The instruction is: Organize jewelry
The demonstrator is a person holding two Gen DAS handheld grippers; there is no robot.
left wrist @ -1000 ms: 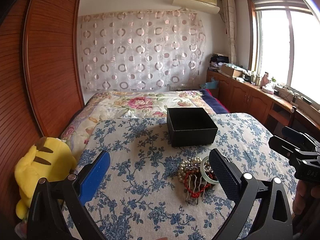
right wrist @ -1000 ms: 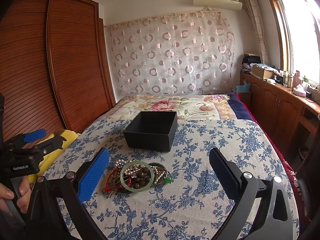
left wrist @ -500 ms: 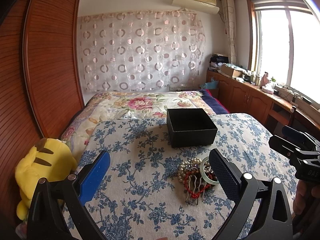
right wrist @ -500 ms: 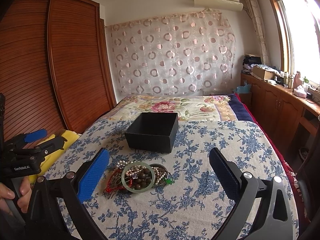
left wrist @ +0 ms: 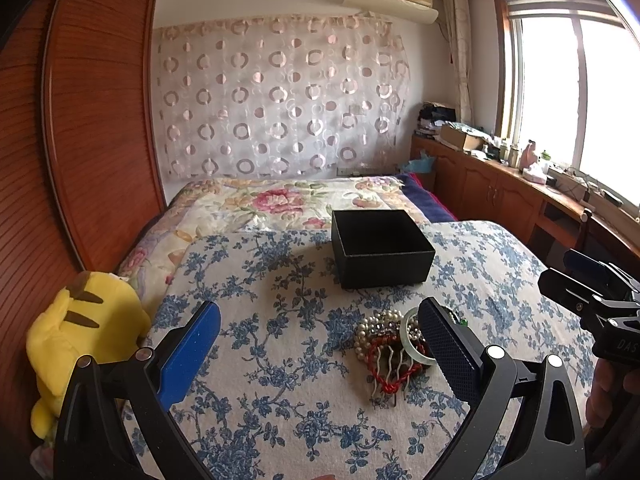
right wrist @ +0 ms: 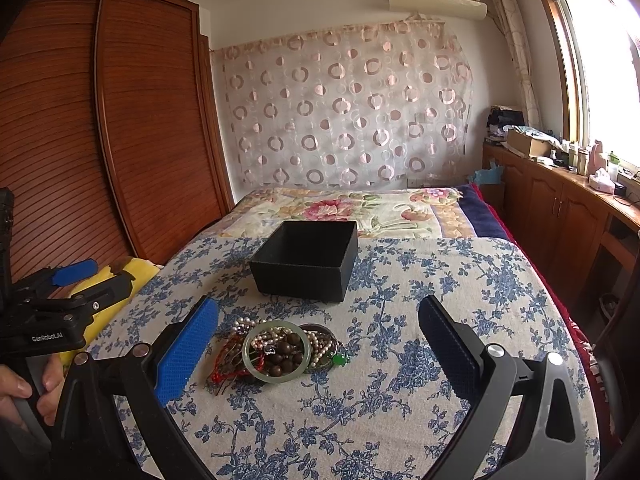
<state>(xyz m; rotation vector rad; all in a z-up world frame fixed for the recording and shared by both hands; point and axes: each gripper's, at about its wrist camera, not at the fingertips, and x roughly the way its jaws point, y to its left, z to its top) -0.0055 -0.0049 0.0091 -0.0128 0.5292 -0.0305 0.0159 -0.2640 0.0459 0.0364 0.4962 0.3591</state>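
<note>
A pile of jewelry (right wrist: 276,350) lies on the blue-flowered bedspread: a pale green bangle (right wrist: 250,360), pearl strands, dark beads and a red cord. It also shows in the left wrist view (left wrist: 390,346), partly behind my right finger. An open black box (right wrist: 306,266) stands just behind the pile; it shows in the left wrist view too (left wrist: 380,252). My left gripper (left wrist: 320,348) is open and empty, above the bed to the left of the pile. My right gripper (right wrist: 320,344) is open and empty, with the pile near its left finger.
A yellow plush toy (left wrist: 80,344) sits at the bed's left edge by the wooden wardrobe (left wrist: 80,140). A flowered quilt (right wrist: 352,212) lies behind the box. Wooden cabinets (right wrist: 560,216) run along the right wall under the window.
The right gripper has crept slightly forward and left, so the box and pile sit a bit further right in its view. The left gripper has hardly moved.
</note>
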